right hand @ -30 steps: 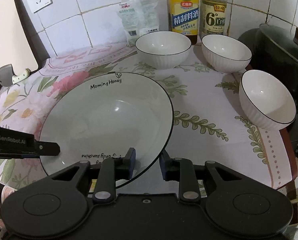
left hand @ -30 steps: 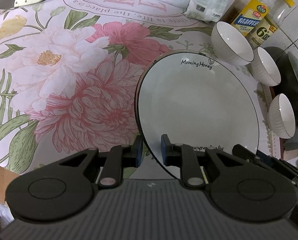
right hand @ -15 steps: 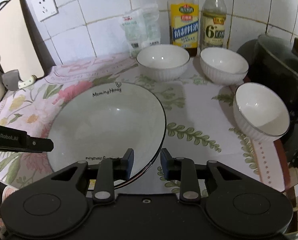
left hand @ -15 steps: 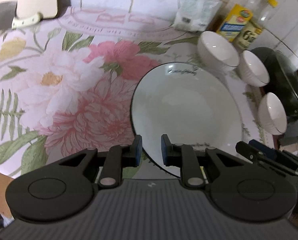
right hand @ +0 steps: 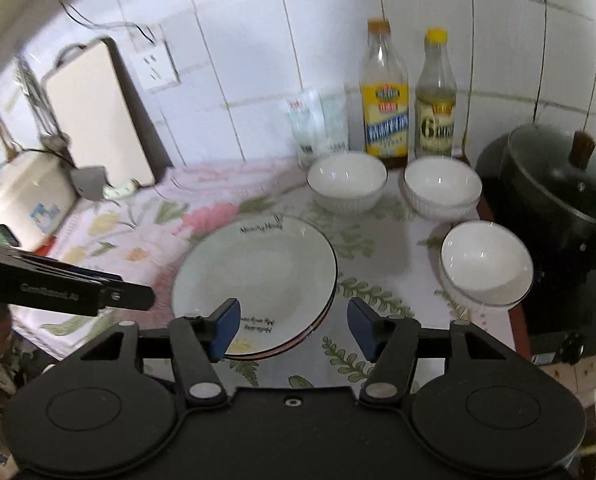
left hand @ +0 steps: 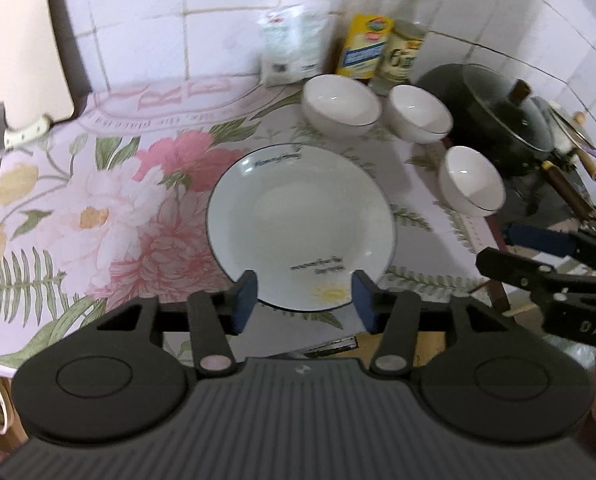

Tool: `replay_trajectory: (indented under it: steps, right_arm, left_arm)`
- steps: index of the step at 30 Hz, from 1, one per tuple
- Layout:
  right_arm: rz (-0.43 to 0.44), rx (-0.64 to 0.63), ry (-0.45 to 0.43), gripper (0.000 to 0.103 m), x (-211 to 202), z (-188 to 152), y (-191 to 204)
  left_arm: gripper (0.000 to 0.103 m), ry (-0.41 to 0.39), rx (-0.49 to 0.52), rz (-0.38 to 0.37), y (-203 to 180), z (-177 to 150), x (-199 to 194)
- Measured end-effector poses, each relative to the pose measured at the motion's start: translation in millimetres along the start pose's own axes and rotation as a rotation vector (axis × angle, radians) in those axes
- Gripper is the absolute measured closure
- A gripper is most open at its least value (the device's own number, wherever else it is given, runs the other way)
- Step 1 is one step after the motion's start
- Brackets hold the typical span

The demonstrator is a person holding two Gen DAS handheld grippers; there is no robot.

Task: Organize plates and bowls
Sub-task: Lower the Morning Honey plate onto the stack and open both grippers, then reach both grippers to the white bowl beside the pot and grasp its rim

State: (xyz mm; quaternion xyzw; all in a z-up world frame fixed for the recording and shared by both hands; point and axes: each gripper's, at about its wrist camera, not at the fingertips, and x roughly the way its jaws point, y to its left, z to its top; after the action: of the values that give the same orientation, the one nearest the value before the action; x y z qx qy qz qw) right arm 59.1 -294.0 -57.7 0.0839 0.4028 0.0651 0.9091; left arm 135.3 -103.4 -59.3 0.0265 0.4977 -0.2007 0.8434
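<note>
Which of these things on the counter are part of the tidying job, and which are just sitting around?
Part of the job: plate; three white bowls.

Just lying about: two bottles, packet, black pot, cutting board, floral cloth.

White-tiled kitchen corner with a flowered counter cloth

A wall socket point(right hand: 158, 65) sits in the tiled wall point(right hand: 258, 40) (dark grout lines), a pale cutting board point(right hand: 98, 116) leans below it, and the floral cloth point(left hand: 98, 208) covers the counter
</note>
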Motion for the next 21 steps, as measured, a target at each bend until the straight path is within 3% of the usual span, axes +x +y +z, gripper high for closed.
replay_trajectory:
  steps: [8,21]
  right_arm:
    - [0.001,-0.095,-0.072,0.033,-47,-2,-14]
    - [-0.034,-0.221,-0.175,0.030,-79,-26,-63]
  left_arm:
    - [0.035,-0.026,0.080,-0.025,-35,-2,-20]
    - [0.034,-0.044,0.154,-0.050,-94,0,-6]
